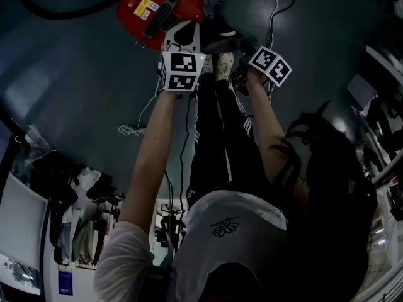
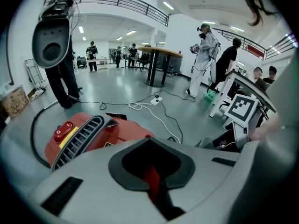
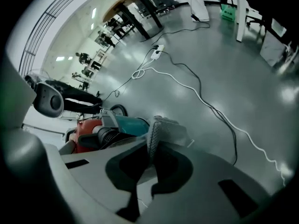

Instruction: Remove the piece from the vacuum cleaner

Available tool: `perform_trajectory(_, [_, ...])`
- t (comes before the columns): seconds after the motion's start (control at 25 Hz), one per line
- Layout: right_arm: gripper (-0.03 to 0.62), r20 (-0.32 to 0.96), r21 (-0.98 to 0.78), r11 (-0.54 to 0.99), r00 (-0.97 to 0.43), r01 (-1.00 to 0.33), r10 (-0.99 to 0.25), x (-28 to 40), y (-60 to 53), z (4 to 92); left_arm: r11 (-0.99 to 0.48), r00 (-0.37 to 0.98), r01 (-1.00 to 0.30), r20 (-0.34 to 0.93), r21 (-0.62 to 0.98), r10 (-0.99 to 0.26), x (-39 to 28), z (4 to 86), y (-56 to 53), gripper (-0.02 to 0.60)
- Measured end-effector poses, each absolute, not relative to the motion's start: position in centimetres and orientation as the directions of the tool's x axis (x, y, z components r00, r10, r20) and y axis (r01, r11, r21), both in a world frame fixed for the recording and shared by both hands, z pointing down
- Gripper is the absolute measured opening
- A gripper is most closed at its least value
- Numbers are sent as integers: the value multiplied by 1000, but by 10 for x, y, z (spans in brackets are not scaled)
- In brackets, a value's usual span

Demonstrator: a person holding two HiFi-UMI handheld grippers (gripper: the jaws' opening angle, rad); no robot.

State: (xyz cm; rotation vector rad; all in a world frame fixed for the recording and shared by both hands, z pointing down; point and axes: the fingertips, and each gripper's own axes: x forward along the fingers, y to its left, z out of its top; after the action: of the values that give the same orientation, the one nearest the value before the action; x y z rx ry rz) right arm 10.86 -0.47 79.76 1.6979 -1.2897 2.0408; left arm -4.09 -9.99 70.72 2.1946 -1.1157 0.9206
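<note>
**Vacuum cleaner: hold on the piece unconfirmed**

The left gripper has its jaws almost together, with a thin red strip in the gap. I cannot tell whether the strip is pinched or is the red body seen through the gap. The right gripper is fully closed. A grey mesh thing, apparently the person's shoe, rises just past its tips, and nothing is seen clamped.

The left gripper sits at the near edge of the vacuum cleaner, which lies on the floor at the far end, just beyond the person's feet. A black ribbed hose and a teal part lie beside the body. No detached piece is visible, so removal is judged not done.

Risks, as judged:
- A narrow hold may slip when pulled.
- Nothing braces the body, so it may slide along instead of releasing the piece.
- A cable trails across the floor to the right and may snag a foot or a gripper.
</note>
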Motion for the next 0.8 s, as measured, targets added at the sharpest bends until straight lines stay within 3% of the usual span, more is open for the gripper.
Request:
perform_trajectory(0.24, [23, 894, -435, -454, -311, -778, -323, 102, 2, 788, -525, 427, -840, 763, 137, -484, -40, 708, -96, 5])
perform_trajectory(0.44, [23, 927, -374, -380, -328, -846, -183, 86, 67, 788, -550, 413, -827, 790, 118, -453, -43, 706, -96, 5])
perform_trajectory(0.56, [23, 930, -365, -402, -306, -840, -204, 94, 71, 780, -546, 399, -829, 810, 119, -430, -38, 704, -98, 5])
perform_trajectory(0.8, [23, 910, -380, -214, -322, -900, -263, 77, 21, 738, -462, 366, -876, 810, 135, -459, -39, 674, -97, 5])
